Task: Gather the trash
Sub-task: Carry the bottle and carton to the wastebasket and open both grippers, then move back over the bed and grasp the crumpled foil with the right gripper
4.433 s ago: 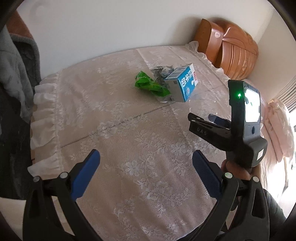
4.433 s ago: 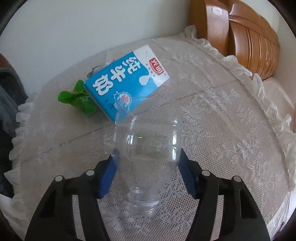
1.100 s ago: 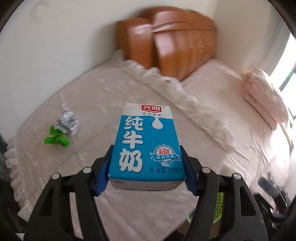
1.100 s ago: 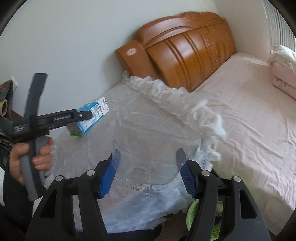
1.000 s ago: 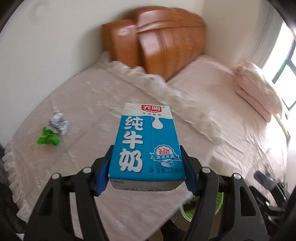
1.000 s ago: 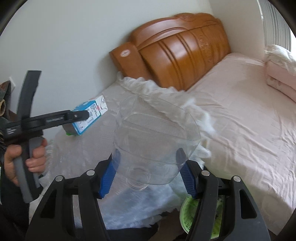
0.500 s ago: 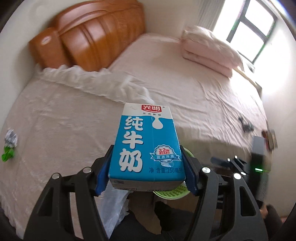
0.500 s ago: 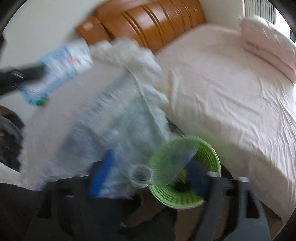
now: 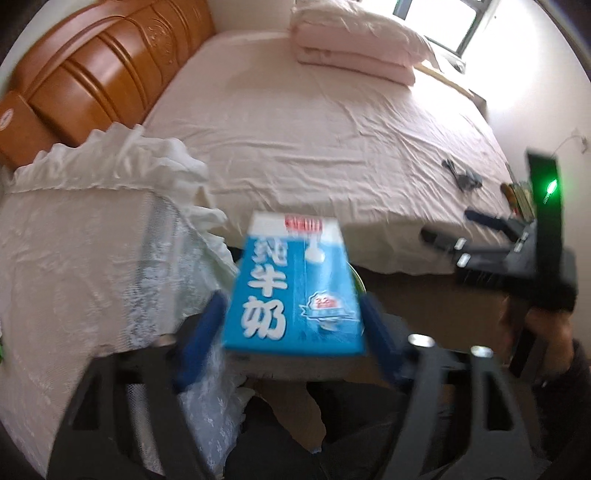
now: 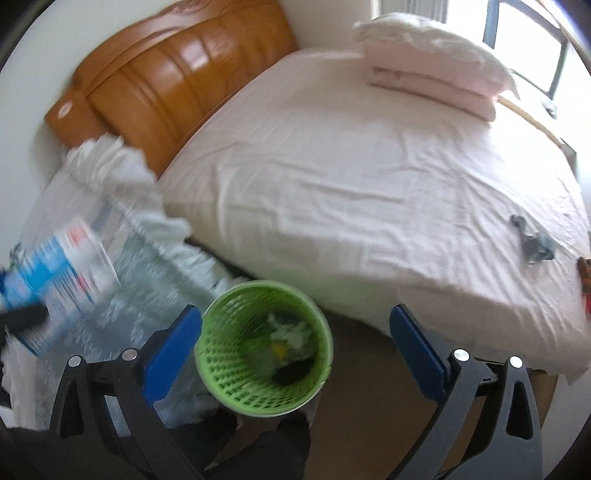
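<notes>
Your left gripper (image 9: 291, 339) is opening, its blue pads pulling clear of the blue-and-white milk carton (image 9: 295, 284) between them; the large white characters 纯牛奶 are showing, blurred. Your right gripper (image 10: 295, 350) is opening wide with nothing between its jaws, pointing down over the green mesh wastebasket (image 10: 236, 373) holding trash.

Bright daylight from window (image 9: 439, 22) glare; motion blur; fisheye-curved, dark-vignetted edges.
</notes>
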{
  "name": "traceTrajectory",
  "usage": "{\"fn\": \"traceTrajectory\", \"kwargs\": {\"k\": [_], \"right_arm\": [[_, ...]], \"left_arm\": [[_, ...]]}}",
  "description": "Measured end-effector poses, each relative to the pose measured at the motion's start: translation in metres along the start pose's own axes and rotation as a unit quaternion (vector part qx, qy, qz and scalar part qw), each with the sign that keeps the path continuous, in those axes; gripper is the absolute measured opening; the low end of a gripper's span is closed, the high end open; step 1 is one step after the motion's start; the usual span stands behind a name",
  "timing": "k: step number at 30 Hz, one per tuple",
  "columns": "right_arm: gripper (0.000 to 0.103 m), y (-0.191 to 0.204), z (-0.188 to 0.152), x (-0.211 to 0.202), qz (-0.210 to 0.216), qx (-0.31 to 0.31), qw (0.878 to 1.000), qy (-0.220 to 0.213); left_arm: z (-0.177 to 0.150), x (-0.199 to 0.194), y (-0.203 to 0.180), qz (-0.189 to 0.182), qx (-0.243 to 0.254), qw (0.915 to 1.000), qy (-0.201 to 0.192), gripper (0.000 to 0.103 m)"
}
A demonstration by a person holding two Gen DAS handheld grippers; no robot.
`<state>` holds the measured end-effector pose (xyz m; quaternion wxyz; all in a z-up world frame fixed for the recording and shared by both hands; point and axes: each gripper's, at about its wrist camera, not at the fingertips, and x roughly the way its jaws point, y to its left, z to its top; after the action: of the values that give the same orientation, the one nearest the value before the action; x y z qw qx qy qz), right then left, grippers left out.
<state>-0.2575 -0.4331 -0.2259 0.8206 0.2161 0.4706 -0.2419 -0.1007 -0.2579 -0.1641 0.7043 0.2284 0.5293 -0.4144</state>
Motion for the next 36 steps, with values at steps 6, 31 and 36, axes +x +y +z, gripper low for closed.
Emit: {"fn": "traceTrajectory", "kwargs": {"k": [6,31,36], "right_arm": [[0.101,-0.019,0.009,-0.016,0.007,0.03,0.999,-0.021],[0.101,0.131,0.048,-0.037,0.082,-0.136,0.985,-0.064],[0.101,0.222,0.054,-0.035,0.148,-0.225,0.961,-0.066]], "left_arm": [[-0.001,-0.003,-0.008,0.005,0.005,0.9999,-0.007,0.095],[-0.031,-0.079,0.106,0.104,-0.163,0.9761,-0.1,0.095],[-0.08,-0.119,0.183,0.202,-0.255,0.9373,-0.125,0.095]]}}
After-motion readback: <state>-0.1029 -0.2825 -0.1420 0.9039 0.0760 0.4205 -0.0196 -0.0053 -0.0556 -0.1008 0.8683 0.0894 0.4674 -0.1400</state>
